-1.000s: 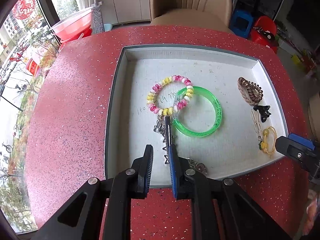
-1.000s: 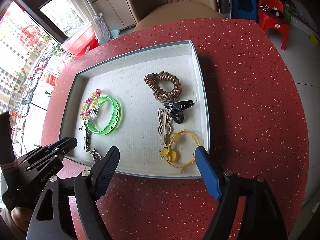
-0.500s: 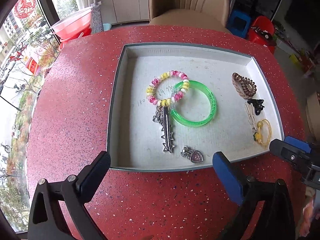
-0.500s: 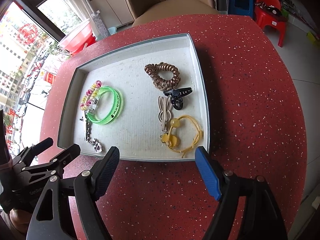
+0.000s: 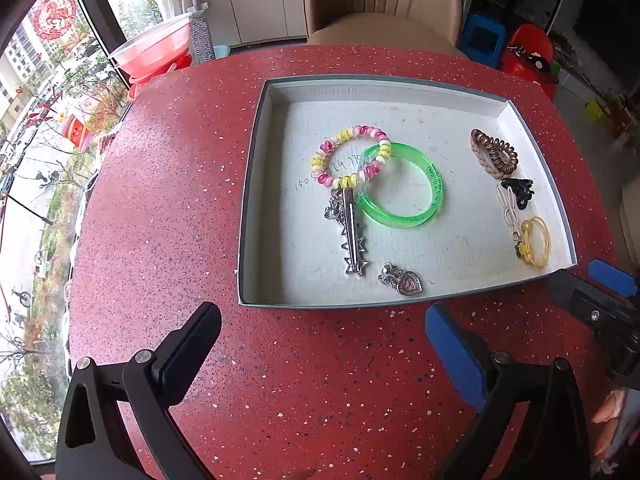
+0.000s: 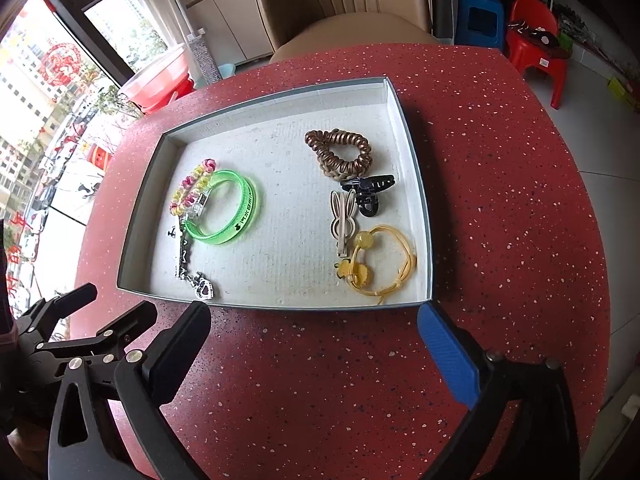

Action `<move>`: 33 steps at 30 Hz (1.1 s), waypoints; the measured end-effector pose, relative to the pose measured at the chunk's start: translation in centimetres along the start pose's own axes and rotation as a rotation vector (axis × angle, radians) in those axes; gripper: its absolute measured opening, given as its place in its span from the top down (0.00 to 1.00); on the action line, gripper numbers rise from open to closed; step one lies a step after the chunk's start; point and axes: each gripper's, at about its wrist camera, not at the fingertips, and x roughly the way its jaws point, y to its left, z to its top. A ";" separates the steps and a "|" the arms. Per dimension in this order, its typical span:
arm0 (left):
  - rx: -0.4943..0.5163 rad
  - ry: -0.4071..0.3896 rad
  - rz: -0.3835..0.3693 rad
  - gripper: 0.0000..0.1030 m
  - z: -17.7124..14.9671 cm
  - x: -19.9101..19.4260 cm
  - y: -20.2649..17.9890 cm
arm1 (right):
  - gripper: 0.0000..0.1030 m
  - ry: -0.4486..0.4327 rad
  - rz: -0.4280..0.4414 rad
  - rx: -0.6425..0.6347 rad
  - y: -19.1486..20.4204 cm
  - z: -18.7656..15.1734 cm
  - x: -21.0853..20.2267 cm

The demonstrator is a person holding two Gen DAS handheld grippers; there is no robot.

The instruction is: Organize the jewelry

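A shallow grey tray (image 5: 256, 160) (image 6: 416, 184) sits on the red table. On its left lie a pink-yellow bead bracelet (image 5: 349, 156) (image 6: 192, 188), a green bangle (image 5: 404, 184) (image 6: 228, 208), a silver spiked clip (image 5: 352, 236) (image 6: 183, 252) and a heart pendant (image 5: 406, 282) (image 6: 204, 290). On its right lie a brown coil hair tie (image 5: 494, 154) (image 6: 340, 154), a black claw clip (image 5: 518, 190) (image 6: 368, 192), a beige rabbit clip (image 6: 343, 216) and a yellow hair tie (image 5: 534, 240) (image 6: 380, 264). My left gripper (image 5: 322, 340) and right gripper (image 6: 312, 340) are open, empty, in front of the tray's near edge.
A tan chair (image 5: 380, 4) stands behind the table. A pink basin (image 5: 156, 50) is at the back left by the window. Blue and red stools (image 6: 536, 36) stand at the back right. My left gripper also shows at the left of the right wrist view (image 6: 80, 332).
My left gripper let go of the silver clip and pendant, opened wide and drew back out of the tray. The right gripper also drew back a little, staying open.
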 end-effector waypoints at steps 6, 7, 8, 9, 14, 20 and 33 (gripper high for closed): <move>-0.006 -0.007 0.015 0.00 -1.3 -0.6 0.7 | 0.00 0.013 0.004 0.018 0.2 -1.5 -0.1; -0.005 -0.007 0.016 0.00 -1.5 -0.7 0.8 | 0.00 0.010 -0.001 0.019 0.1 -1.8 -0.2; -0.005 -0.008 0.017 0.00 -1.8 -0.8 0.9 | 0.00 0.006 -0.004 0.019 0.1 -2.1 -0.4; -0.002 -0.007 0.011 0.00 -2.1 -0.9 1.0 | 0.00 -0.001 -0.009 0.019 0.1 -2.3 -0.6; 0.000 -0.040 -0.014 0.00 -3.7 -2.1 1.3 | 0.00 -0.047 -0.016 0.014 0.2 -3.9 -1.9; -0.016 -0.094 -0.009 0.00 -6.2 -3.2 1.9 | 0.00 -0.112 -0.036 0.019 0.6 -6.3 -3.5; -0.063 -0.188 0.012 0.00 -9.8 -5.1 3.5 | 0.00 -0.293 -0.129 -0.112 3.0 -10.3 -5.9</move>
